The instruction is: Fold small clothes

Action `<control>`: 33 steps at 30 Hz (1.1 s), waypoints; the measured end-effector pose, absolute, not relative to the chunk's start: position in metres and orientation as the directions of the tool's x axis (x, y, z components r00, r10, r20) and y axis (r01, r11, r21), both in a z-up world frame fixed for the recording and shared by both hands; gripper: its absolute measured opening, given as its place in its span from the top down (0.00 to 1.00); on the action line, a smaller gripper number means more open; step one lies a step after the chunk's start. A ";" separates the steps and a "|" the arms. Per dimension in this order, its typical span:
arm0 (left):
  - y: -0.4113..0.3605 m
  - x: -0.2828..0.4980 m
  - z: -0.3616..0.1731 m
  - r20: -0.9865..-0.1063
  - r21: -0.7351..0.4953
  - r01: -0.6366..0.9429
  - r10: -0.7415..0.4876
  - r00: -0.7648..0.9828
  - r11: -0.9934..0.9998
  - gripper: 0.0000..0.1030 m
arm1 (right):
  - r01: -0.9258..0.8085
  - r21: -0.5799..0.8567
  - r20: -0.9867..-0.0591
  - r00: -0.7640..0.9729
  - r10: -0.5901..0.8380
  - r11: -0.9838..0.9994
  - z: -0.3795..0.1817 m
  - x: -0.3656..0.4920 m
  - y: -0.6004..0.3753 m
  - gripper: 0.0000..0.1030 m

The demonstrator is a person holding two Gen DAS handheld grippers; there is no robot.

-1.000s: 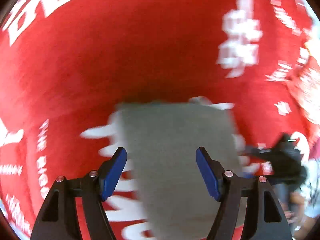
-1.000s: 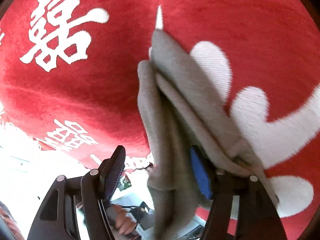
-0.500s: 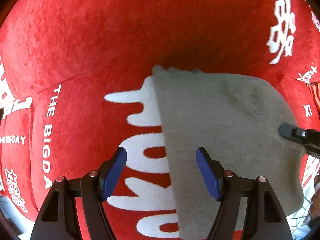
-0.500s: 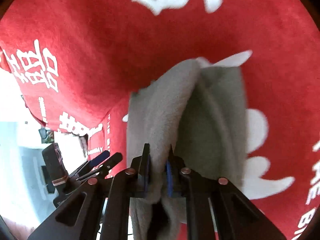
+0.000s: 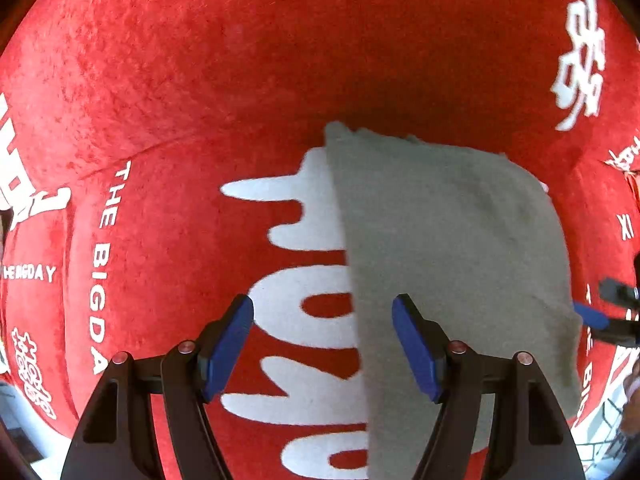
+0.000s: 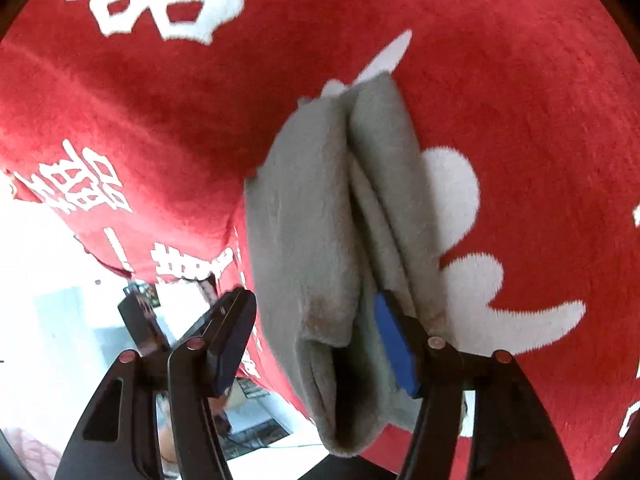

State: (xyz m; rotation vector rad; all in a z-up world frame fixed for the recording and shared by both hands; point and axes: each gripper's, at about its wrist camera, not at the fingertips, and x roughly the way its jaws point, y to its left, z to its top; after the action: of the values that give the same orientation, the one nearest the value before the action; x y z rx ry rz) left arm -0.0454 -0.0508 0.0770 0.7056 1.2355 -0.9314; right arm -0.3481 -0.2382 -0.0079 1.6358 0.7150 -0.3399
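Folded grey fleece cloth [image 6: 316, 240] runs lengthwise ahead of the right tongs [image 6: 316, 340], whose jaws have just been opening, cloth loose between them. Left tongs [image 5: 322, 348] hang apart above the cloth's left edge on the red plush cover [image 5: 240, 60].

Red plush cloth [image 5: 248, 80] with white lettering spread ahead of the tongs, its edge dropping off to their lower left, bright pale floor [image 6: 52, 280] beyond, washed out by strong light, dark clutter there.
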 end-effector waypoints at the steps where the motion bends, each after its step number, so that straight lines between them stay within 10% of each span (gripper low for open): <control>1: -0.051 -0.043 0.074 -0.978 -0.037 0.882 -0.200 0.065 0.471 0.29 | 0.640 0.767 -0.607 0.747 0.270 -0.047 -0.010 -0.341 -0.238 0.36; 9: -0.049 -0.040 0.053 -0.983 -0.024 0.875 -0.170 0.066 0.483 0.29 | 0.632 0.775 -0.599 0.730 0.327 0.007 -0.031 -0.300 -0.250 0.36; 10: -0.049 -0.040 0.052 -0.983 -0.024 0.876 -0.170 0.067 0.481 0.29 | 0.633 0.774 -0.602 0.730 0.323 0.014 -0.032 -0.293 -0.253 0.41; 11: -0.050 -0.040 0.050 -0.984 -0.020 0.876 -0.166 0.069 0.481 0.29 | 0.642 0.767 -0.614 0.721 0.321 0.025 -0.031 -0.293 -0.254 0.78; 12: -0.050 -0.039 0.051 -0.984 -0.015 0.876 -0.162 0.072 0.482 0.29 | 0.652 0.757 -0.628 0.709 0.321 0.039 -0.027 -0.289 -0.255 0.83; 17: -0.048 -0.050 0.075 -0.973 -0.045 0.896 -0.223 0.061 0.441 0.29 | 0.586 0.796 -0.605 0.764 0.225 0.149 0.036 -0.293 -0.251 0.85; 28: -0.047 -0.069 0.056 -0.980 -0.027 0.901 -0.189 0.061 0.432 0.13 | 0.782 0.619 -0.778 0.597 0.196 0.075 -0.011 -0.334 -0.250 0.86; 31: -0.036 -0.066 0.064 -0.984 -0.006 0.906 -0.166 0.071 0.424 0.13 | 0.797 0.594 -0.797 0.564 0.217 0.109 0.009 -0.328 -0.242 0.77; 33: -0.028 -0.065 0.066 -0.986 -0.022 0.905 -0.160 0.051 0.425 0.13 | 0.783 0.605 -0.790 0.569 0.228 0.145 0.027 -0.328 -0.229 0.54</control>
State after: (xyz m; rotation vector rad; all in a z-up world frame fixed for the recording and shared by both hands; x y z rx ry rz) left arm -0.0651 -0.0282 0.0657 0.7728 1.2530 -0.9471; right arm -0.3280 -0.2293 0.0271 1.4082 0.9364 -0.4988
